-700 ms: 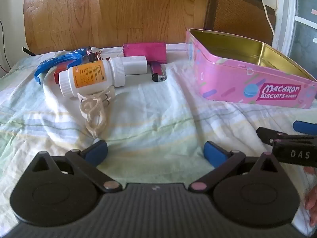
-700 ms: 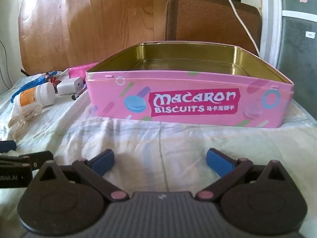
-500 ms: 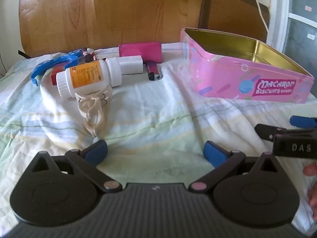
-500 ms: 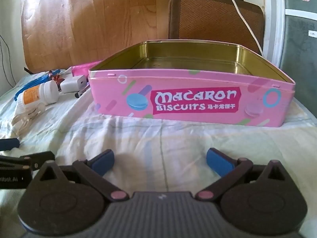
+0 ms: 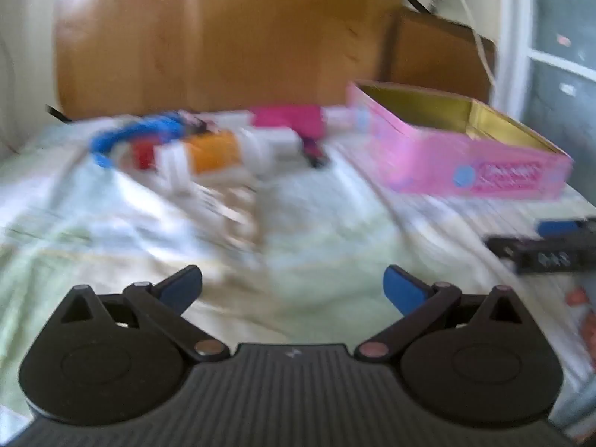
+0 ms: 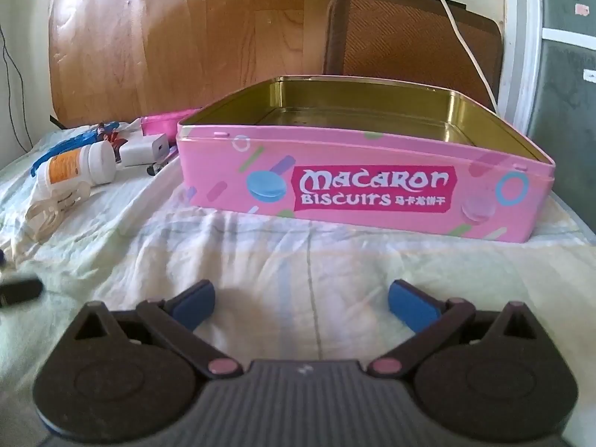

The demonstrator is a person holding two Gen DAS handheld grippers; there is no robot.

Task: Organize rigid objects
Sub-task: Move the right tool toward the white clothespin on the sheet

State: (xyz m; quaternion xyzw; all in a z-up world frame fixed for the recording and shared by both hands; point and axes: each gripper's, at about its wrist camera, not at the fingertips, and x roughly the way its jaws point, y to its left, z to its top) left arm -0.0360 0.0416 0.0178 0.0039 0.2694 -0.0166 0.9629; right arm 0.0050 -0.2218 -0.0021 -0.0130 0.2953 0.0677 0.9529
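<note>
Bedsheet point(image 6: 260, 246), left view blurred, clutter unclear, biscuit tin point(image 6: 372, 186) sharp.

The biscuit tin point(image 6: 368, 190) looks like painted metal: its pink outer wall is smooth with a soft sheen, and its inside is bare gold-toned metal that reflects light. It sits on a cotton-like bedsheet point(image 6: 260, 253), matt, wrinkled and pale. The pill bottle point(image 6: 76, 169) is smooth white plastic with an orange paper label, and the charger block point(image 6: 143, 151) beside it is glossy white plastic. The rope point(image 6: 46, 212) looks like cream woven cord. The right gripper point(image 6: 302, 303) has matt black plastic links, a ribbed body and blue rubbery-looking pads point(image 6: 411, 307). Behind, the board point(image 6: 193, 41) is glossy wood-grain veneer.
</note>
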